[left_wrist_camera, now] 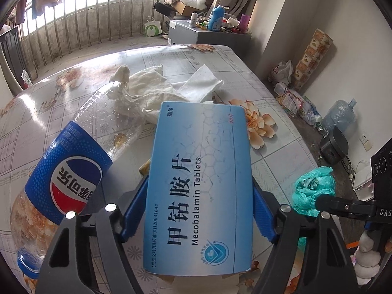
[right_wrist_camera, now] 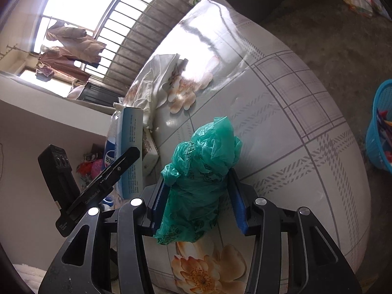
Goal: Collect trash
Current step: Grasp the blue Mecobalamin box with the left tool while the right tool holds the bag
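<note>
A light blue tablet box (left_wrist_camera: 201, 176) sits between the blue pads of my left gripper (left_wrist_camera: 199, 181), which press on its two long sides. To its left an empty cola bottle (left_wrist_camera: 73, 171) lies on the flowered tablecloth (left_wrist_camera: 281, 152). Behind them lie crumpled white cloths (left_wrist_camera: 152, 85) and a white tissue (left_wrist_camera: 201, 83). In the right wrist view my right gripper (right_wrist_camera: 197, 175) is shut on a crumpled green plastic bag (right_wrist_camera: 203, 171) just above the table (right_wrist_camera: 294, 122). The same bag (left_wrist_camera: 313, 191) shows at the table's right edge in the left wrist view.
A small cardboard box (right_wrist_camera: 149, 152) lies beside the tablet box (right_wrist_camera: 131, 147). A blue plastic basket (right_wrist_camera: 379, 127) with waste in it stands on the floor beyond the table's right side. Bags, a water jug (left_wrist_camera: 340, 115) and a cluttered cabinet (left_wrist_camera: 208, 34) line the walls.
</note>
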